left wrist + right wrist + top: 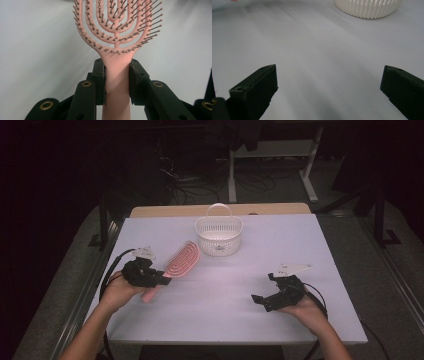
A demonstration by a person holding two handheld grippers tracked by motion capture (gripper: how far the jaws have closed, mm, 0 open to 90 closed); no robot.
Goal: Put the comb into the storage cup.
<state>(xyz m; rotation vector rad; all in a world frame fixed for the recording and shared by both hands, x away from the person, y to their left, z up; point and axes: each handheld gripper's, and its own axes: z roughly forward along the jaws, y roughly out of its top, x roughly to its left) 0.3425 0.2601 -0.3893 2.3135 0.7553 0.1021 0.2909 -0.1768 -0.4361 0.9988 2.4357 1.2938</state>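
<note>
left tongs (159,281): sitting at the near left of the counter (280,235), in the person's left hand (120,290), and clamping down on the pink hairbrush (176,265). In the left gripper view the left tongs (117,82) are squeezing the handle from both sides, pads pressing right on it, just under where the head starts.

hairbrush: lying at an angle, handle end pointing near-left into the tongs, bristled head (117,22) reaching far-right toward the basket. The butt of the handle is poking out just past the tongs on the near side. Bristles are facing up at the camera, pretty much.

right tongs (261,301): hanging out at the near right, held in the right hand (305,309), well apart from the brush. In the right gripper view the right tongs (329,85) are standing wide open with just bare counter between them.

basket (219,236): white slotted one with a hoop handle, sitting at the far middle of the counter, near the brush head but not touching it. Its ribbed wall (368,7) is peeking in beyond the right tongs.
</note>
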